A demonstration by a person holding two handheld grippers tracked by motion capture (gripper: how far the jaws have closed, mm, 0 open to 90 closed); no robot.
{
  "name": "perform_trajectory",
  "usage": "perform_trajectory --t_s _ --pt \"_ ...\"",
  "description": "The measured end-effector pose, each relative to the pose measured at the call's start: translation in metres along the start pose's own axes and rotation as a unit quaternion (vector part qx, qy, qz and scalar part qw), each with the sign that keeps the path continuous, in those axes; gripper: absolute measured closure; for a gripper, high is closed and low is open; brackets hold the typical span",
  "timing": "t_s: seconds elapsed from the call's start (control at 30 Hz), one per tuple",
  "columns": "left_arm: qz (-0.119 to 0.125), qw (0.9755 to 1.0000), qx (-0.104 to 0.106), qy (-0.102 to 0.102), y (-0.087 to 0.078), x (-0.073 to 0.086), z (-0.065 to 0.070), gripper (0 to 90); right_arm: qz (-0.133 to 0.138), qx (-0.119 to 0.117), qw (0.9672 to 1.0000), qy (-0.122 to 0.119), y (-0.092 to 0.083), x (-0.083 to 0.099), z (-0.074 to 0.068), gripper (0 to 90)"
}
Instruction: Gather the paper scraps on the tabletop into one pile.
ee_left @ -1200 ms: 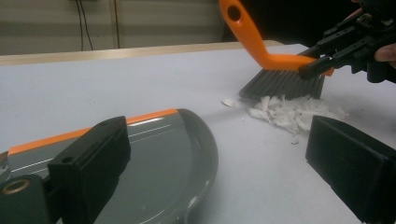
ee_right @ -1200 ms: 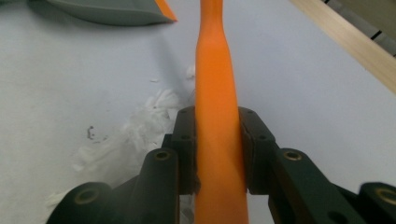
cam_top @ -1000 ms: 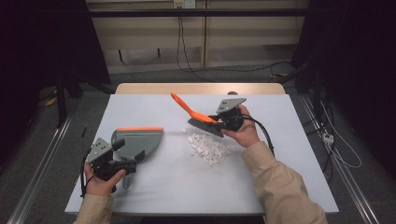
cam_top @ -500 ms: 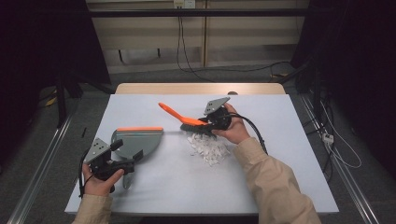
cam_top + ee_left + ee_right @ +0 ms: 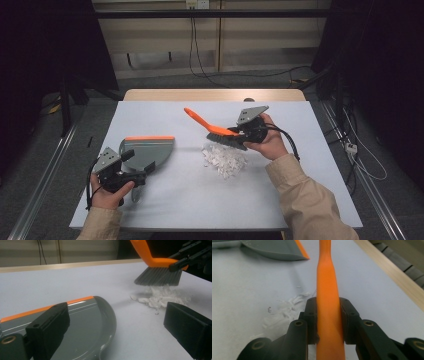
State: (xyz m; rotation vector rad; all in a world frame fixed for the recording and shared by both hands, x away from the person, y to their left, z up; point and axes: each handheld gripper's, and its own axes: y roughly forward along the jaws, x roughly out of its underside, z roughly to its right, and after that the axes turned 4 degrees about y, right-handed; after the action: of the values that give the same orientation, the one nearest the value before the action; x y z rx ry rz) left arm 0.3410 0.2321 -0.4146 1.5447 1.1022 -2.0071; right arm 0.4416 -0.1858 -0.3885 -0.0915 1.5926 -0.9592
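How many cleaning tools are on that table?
2: an orange-handled brush clamped in the right gripper above the paper scraps, and a grey dustpan at the left gripper.

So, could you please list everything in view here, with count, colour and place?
plastic hand brush: one, orange handle with grey bristles, held above the scraps
grey plastic dustpan with orange edge: one, table's left side
shredded paper scraps: one pile, white, table centre
table: one, pale blue-grey top
cables: several, black, floor behind
left tongs: black, at the dustpan's near end, grip unclear
right tongs: black, shut on the brush handle
sleeves: two, beige, bottom edge
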Motion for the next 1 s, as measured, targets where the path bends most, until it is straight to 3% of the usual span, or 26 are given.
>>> perform_trajectory --t_s 0.03,0.13,0.3,0.47,0.5,0.73,0.8,0.87,0.97,1.0 --pt "0.000 1.0000 0.000 0.000 0.000 0.000 0.000 6.1 0.000 0.000 1.0000 0.000 0.000 0.000 0.000 71.6" --pt "0.001 1.0000 0.002 0.001 0.001 -0.001 0.000 6.2 0.025 0.035 0.9986 0.031 -0.013 0.004 0.003 71.6" --pt "-0.001 0.9999 0.011 0.003 0.001 -0.001 0.002 6.1 0.010 0.070 0.9956 0.062 -0.022 0.013 0.002 71.6" --pt "-0.003 0.9998 0.019 0.005 0.000 0.000 0.004 6.2 0.022 0.108 0.9887 0.101 -0.032 0.036 -0.005 71.6" --pt "-0.003 0.9998 0.020 0.004 0.001 0.000 0.005 6.2 0.022 0.108 0.9887 0.101 -0.032 0.036 -0.005 71.6" --pt "-0.002 0.9998 0.021 0.005 -0.002 0.001 0.007 6.1 0.002 0.169 0.9770 0.130 -0.029 0.059 -0.021 71.6" --pt "-0.003 0.9998 0.020 0.006 -0.002 0.001 0.007 6.2 0.012 0.166 0.9749 0.148 -0.025 0.061 -0.026 71.6" --pt "-0.003 0.9998 0.019 0.007 -0.002 0.001 0.008 6.1 0.008 0.178 0.9739 0.140 -0.021 0.057 -0.034 71.6" --pt "-0.003 0.9998 0.018 0.008 -0.002 0.002 0.008 6.2 0.014 0.170 0.9746 0.145 -0.016 0.053 -0.040 71.7" --pt "-0.005 0.9998 0.017 0.009 -0.003 0.002 0.009 6.2 0.017 0.178 0.9727 0.148 -0.010 0.049 -0.046 71.7"
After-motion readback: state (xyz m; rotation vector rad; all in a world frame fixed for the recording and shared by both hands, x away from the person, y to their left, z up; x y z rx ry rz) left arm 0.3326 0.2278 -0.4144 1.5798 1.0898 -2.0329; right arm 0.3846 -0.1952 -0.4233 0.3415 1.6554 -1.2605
